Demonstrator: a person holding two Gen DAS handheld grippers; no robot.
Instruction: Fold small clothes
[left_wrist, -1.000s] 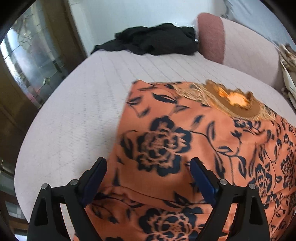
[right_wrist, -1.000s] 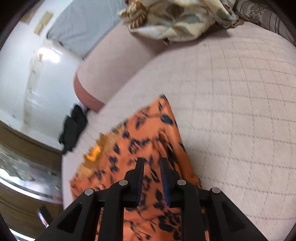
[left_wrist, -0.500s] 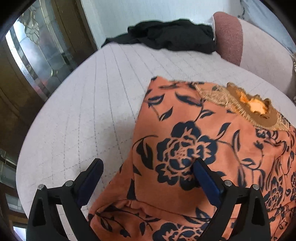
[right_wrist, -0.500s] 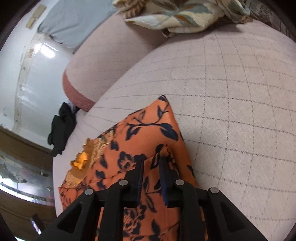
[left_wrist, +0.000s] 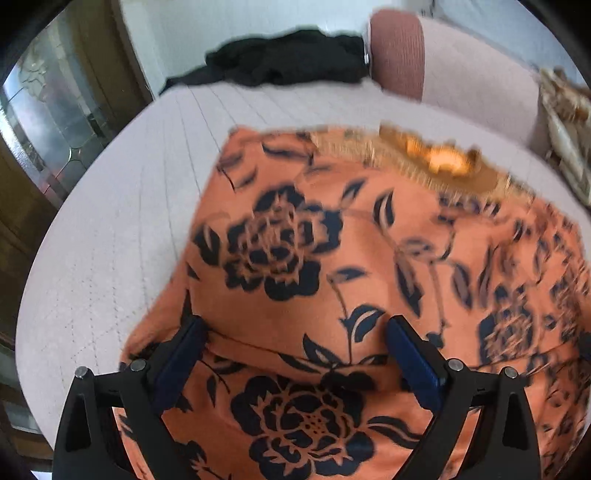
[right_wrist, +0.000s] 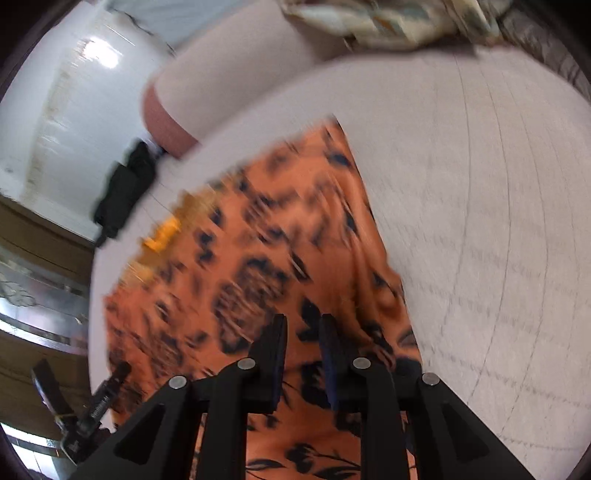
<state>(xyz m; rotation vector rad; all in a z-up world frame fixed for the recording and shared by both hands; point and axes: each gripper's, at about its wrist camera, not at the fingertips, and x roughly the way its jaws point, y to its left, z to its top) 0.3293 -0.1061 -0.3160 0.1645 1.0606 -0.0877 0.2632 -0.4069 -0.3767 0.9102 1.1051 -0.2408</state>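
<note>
An orange garment (left_wrist: 332, 258) with dark blue flowers lies spread on the pale quilted bed (left_wrist: 122, 236). Its gold-trimmed neckline (left_wrist: 436, 162) points to the far side. My left gripper (left_wrist: 295, 328) is open wide just above the near folded edge, with cloth below both blue pads (left_wrist: 410, 354) and nothing pinched. In the right wrist view the same garment (right_wrist: 258, 258) is motion-blurred. My right gripper (right_wrist: 303, 321) stands with narrow jaws near the garment's right edge, shut on a raised fold of the cloth.
A black heap of clothing (left_wrist: 288, 59) lies at the far end of the bed beside a pink padded headboard (left_wrist: 399, 51). A cream patterned cloth (right_wrist: 388, 18) lies at the far right. A wooden door with glass (left_wrist: 44, 122) stands on the left. Bare quilt (right_wrist: 498, 221) stretches right of the garment.
My left gripper has shifted right and lower, so both fingers now hang over the garment's folded edge. The right gripper swung with the fold still between its narrow jaws. Both views are blurred.
</note>
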